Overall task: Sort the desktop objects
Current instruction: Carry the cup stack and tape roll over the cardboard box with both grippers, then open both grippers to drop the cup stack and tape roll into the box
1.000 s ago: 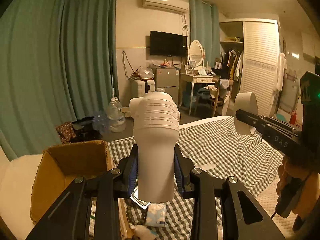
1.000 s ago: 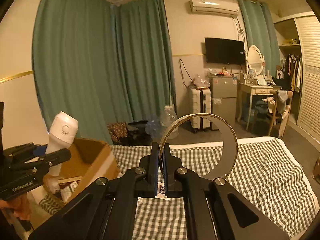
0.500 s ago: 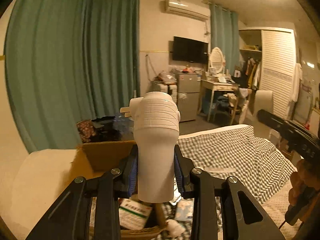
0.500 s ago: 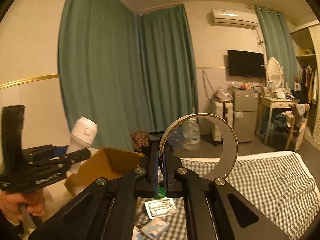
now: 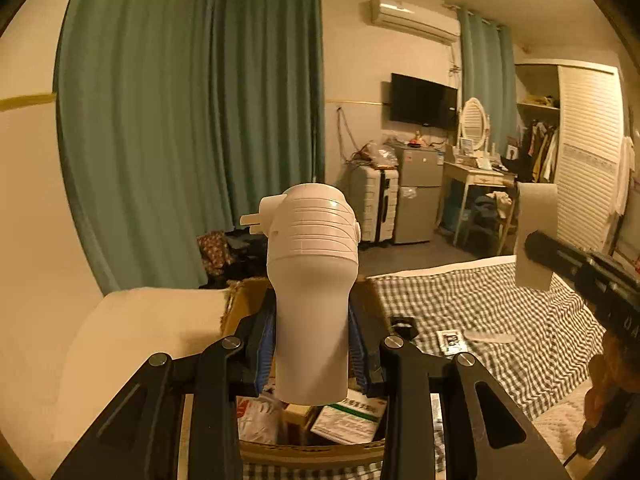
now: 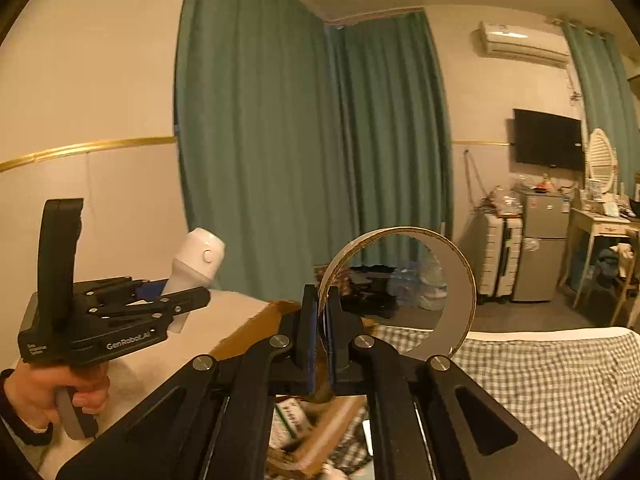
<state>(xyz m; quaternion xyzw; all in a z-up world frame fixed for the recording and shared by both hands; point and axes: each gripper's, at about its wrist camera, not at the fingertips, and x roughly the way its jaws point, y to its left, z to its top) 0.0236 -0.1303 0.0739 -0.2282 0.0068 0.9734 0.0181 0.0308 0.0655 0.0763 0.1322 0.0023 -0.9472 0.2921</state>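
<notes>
My left gripper [image 5: 312,340] is shut on a white handheld device [image 5: 312,280] with a ribbed head, held upright above an open cardboard box [image 5: 304,452]. The box holds packets and small cartons. My right gripper [image 6: 319,332] is shut on the rim of a tape roll [image 6: 452,300], a thin brown and white ring, held above the box edge [image 6: 256,324]. The right wrist view shows the left gripper [image 6: 188,304] and the white device [image 6: 198,260] at the left. The left wrist view shows the right gripper [image 5: 592,276] and the tape roll [image 5: 536,232] at the right.
The box stands on a bed with a green checked cover [image 5: 500,320]. A small black item [image 5: 404,326], a card [image 5: 452,338] and a pale strip [image 5: 490,336] lie on the cover. A cream wall and green curtains [image 6: 304,140] stand behind the box.
Both grippers have swung left with their loads. The white device now stands over the open box, and the tape roll has come over the box's edge.
</notes>
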